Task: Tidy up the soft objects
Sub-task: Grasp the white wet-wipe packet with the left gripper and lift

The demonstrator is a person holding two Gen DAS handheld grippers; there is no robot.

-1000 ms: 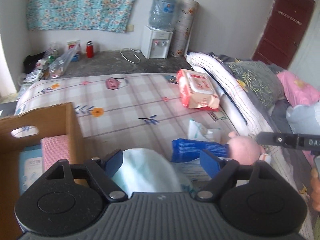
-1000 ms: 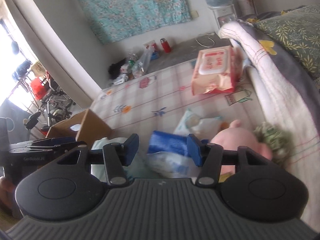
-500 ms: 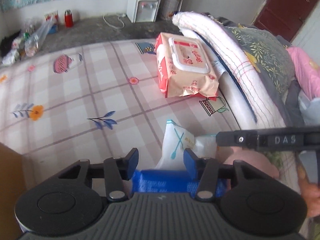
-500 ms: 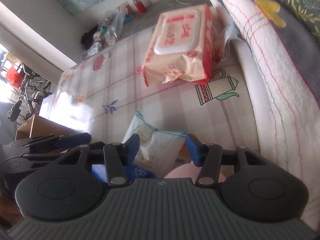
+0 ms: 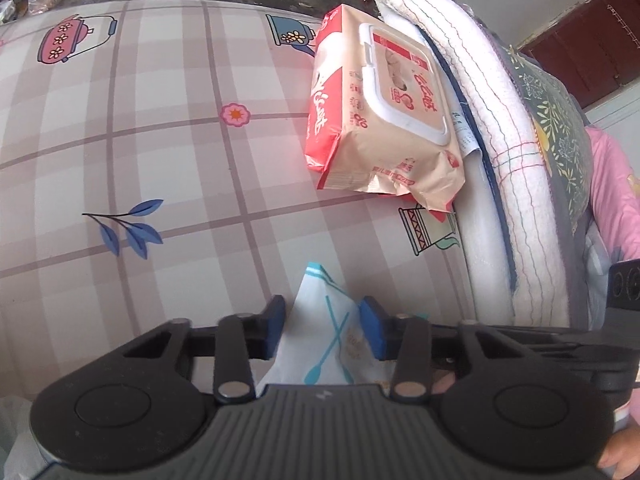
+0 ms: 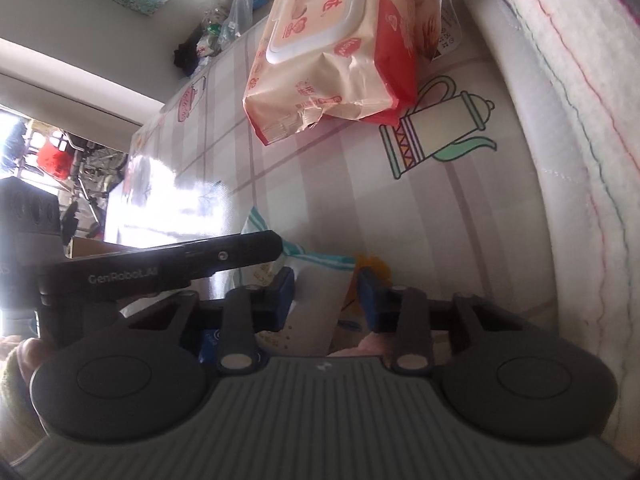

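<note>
A white tissue pack [image 5: 320,344] with teal spoon prints lies on the checked bed sheet [image 5: 160,160]. My left gripper [image 5: 324,326] has its blue pads against both sides of the pack's pointed end, and its jaws are closing. In the right wrist view the same tissue pack [image 6: 316,300] stands between the pads of my right gripper [image 6: 324,296]. Those jaws are closing too, with a small gap left on the right side. One of the left gripper's fingers [image 6: 224,256] reaches over the pack from the left. A red and beige wet-wipes pack [image 5: 384,120] lies further up the bed.
A rolled white blanket [image 5: 500,160] and patterned pillows [image 5: 560,120] line the right side of the bed. A blue packet [image 6: 208,344] and something pink [image 6: 372,344] show under my right gripper. Bottles and bags [image 6: 224,28] sit on the floor beyond the bed.
Both grippers have come down and forward onto the tissue pack, and their jaws have narrowed around it. The cardboard box, the pale cloth and the pink toy have left the left wrist view.
</note>
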